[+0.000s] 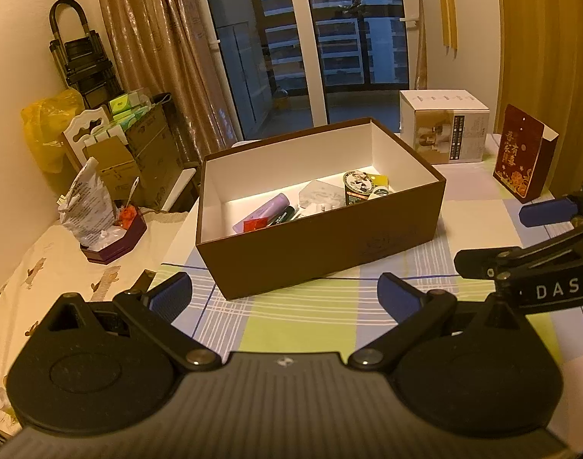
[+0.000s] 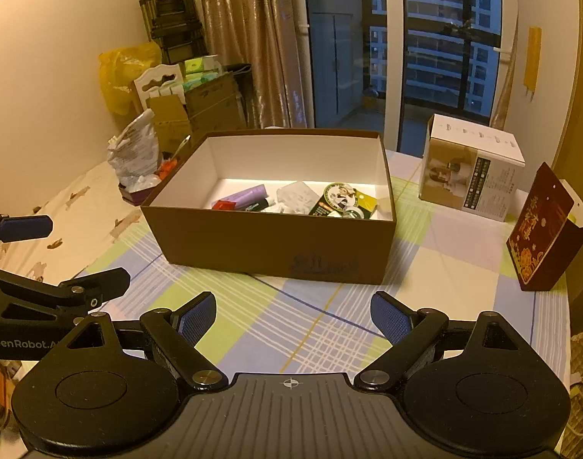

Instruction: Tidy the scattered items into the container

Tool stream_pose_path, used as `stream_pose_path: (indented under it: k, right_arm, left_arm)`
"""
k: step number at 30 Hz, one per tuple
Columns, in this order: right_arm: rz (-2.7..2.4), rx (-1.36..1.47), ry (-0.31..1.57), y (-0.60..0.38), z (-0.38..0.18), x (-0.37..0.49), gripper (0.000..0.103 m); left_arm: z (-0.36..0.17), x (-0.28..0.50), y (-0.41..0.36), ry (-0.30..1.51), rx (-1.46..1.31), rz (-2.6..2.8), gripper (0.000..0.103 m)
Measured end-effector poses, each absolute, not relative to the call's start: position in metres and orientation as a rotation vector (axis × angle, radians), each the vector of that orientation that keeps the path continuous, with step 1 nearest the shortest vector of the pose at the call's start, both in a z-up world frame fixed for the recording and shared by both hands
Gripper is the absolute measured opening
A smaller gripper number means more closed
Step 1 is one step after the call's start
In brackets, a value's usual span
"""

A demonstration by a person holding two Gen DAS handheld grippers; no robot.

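A brown open box (image 1: 322, 244) (image 2: 268, 244) with white inner walls stands on the checked tablecloth ahead of both grippers. Inside lie a purple tube (image 1: 261, 209) (image 2: 249, 196), a red packet (image 1: 255, 225), a dark pen-like item (image 1: 285, 216), a grey pouch (image 1: 322, 193) (image 2: 296, 196) and a round green tin (image 1: 357, 186) (image 2: 337, 199). My left gripper (image 1: 285, 296) is open and holds nothing, hanging just in front of the box's near corner. My right gripper (image 2: 293, 315) is open too, with nothing between its blue pads, in front of the box's front wall.
A white and tan carton (image 1: 446, 130) (image 2: 473, 168) and a dark red gift box (image 1: 522, 155) (image 2: 545, 233) stand on the right of the table. A purple octagonal tray (image 1: 113, 237) with a crumpled bag sits left. Cardboard boxes, a yellow bag and a trolley fill the corner.
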State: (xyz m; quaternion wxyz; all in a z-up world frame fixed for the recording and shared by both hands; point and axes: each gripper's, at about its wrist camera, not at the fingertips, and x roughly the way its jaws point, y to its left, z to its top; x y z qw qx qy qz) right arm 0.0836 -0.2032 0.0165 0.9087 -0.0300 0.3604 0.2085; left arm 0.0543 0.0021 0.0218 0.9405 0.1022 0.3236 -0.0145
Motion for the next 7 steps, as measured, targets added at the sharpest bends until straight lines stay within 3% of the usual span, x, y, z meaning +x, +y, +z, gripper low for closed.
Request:
stream_pose_path:
  k: [7]
  right_arm:
    - [0.433, -0.063, 0.743, -0.2054, 0.0156, 0.0859, 0.093]
  left_arm:
    - [0.0217, 0.0555, -0.0002, 0.656, 0.209, -0.025, 0.102]
